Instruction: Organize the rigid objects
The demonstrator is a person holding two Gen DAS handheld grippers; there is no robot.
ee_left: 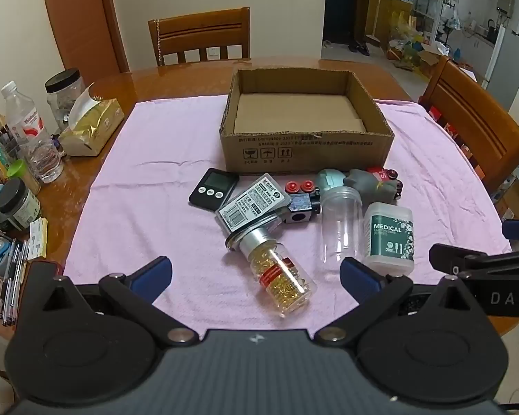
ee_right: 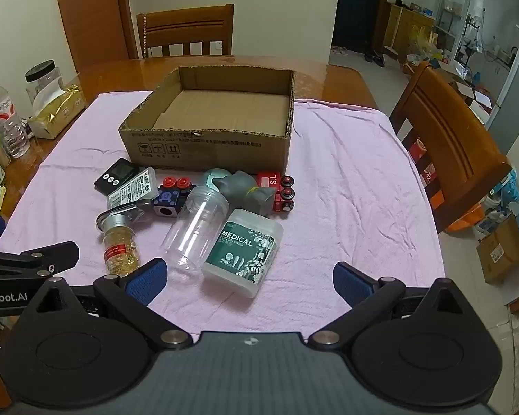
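The cardboard box (ee_left: 306,122) is taken as landmark. Its top is open and its inside is unobstructed from above. Directly in front of its near wall, the pink cloth (ee_left: 148,207) is crowded: a black timer (ee_left: 212,188), a flat labelled case (ee_left: 254,202), a capsule bottle (ee_left: 276,269), a clear jar (ee_left: 340,223), a cotton swab tub (ee_left: 391,237), toy blocks (ee_left: 302,200) and a grey figure (ee_left: 370,185) lie touching or just beside one another. Bare cloth is left open to the box's left and right (ee_right: 356,186). Bottles and a tissue pack (ee_left: 91,128) line the table edge well left of the box.
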